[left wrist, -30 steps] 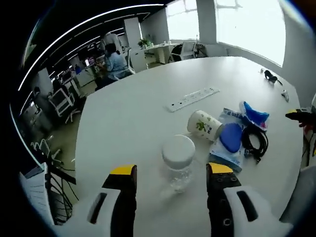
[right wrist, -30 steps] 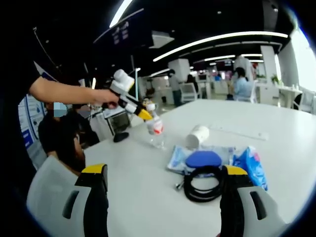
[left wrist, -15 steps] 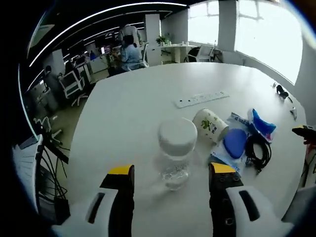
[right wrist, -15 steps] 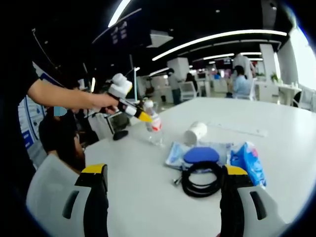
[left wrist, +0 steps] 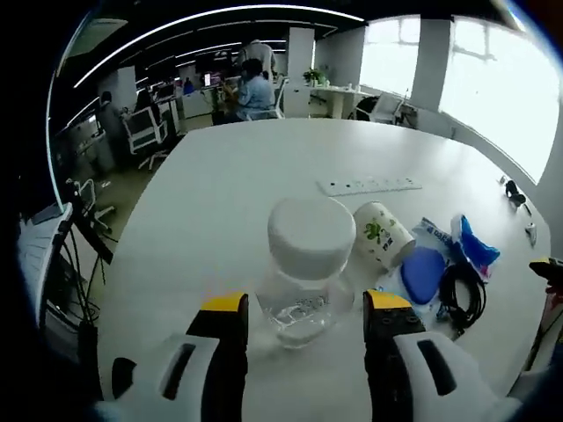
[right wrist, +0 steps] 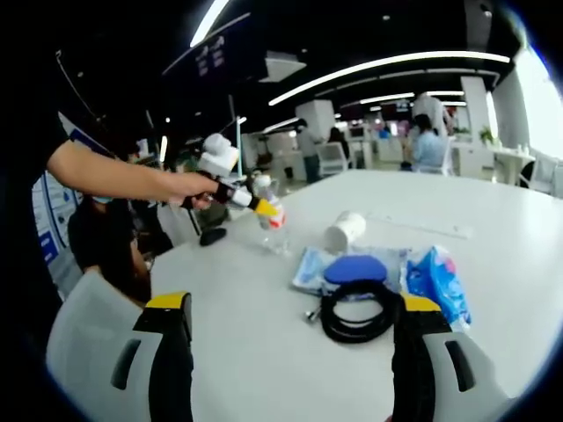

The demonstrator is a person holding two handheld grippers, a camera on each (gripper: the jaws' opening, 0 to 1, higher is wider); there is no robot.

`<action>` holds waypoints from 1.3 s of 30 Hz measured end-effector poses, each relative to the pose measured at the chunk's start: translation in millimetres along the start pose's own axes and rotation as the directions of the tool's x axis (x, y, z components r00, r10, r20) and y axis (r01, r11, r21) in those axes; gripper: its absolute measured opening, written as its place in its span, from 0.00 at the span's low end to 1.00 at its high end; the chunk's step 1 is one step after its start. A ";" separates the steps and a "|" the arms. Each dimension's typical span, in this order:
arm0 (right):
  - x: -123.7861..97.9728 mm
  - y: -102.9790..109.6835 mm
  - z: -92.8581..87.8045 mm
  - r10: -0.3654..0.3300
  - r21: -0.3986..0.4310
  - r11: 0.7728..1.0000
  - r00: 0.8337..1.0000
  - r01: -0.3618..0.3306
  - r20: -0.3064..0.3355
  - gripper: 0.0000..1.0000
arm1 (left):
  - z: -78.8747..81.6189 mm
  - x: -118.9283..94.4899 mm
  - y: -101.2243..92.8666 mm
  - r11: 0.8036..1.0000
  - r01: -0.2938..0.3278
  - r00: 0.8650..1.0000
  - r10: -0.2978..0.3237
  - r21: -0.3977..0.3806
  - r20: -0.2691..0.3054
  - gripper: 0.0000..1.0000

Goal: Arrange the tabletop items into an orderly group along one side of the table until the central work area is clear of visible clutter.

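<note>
A clear plastic bottle with a white cap stands upright on the white table. My left gripper is open, one yellow-tipped jaw on each side of the bottle's body. In the right gripper view the left gripper, held in a person's hand, reaches the bottle at the table's far left. My right gripper is open and holds nothing, hovering just short of a black coiled cable. A paper cup lies on its side beside the bottle.
A blue disc rests on a tissue packet, beside a blue packet and the cable. A white power strip lies farther back. A dark mouse sits near the table edge. Office chairs and people are behind.
The left gripper has moved forward to the bottle, which now stands between its jaws and looks larger. The right gripper view has barely shifted.
</note>
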State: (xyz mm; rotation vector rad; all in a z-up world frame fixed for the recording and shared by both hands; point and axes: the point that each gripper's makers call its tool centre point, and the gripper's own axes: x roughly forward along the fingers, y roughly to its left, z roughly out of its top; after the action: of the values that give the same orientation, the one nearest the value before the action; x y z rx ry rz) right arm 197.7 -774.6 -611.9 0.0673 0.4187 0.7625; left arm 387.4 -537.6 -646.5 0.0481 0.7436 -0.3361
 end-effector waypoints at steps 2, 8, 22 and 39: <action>-1.3 -1.4 -0.8 -0.004 0.003 1.000 1.000 0.004 -0.002 0.93 | 1.2 1.5 -0.5 1.000 -0.004 1.000 0.004 -0.031 0.011 0.47; -5.0 -4.4 -2.2 -0.016 0.004 1.000 1.000 0.016 -0.005 0.93 | 0.4 5.6 -0.4 1.000 -0.010 1.000 0.011 -0.025 0.009 0.42; -6.7 -7.2 -6.4 -0.031 0.012 0.999 0.999 0.031 -0.012 0.92 | 2.2 8.4 -0.3 0.987 0.126 0.992 -0.126 0.104 -0.014 0.42; -1.0 -5.6 -8.9 -0.048 0.014 0.999 0.999 0.048 -0.022 0.92 | 3.2 11.2 -7.5 0.900 0.334 0.943 -0.321 0.280 -0.093 0.41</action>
State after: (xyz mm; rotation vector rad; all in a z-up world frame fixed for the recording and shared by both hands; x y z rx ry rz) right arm 197.2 -780.2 -620.8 0.0625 0.4456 0.7137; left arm 394.8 -548.3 -651.1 0.2124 0.7413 -0.7698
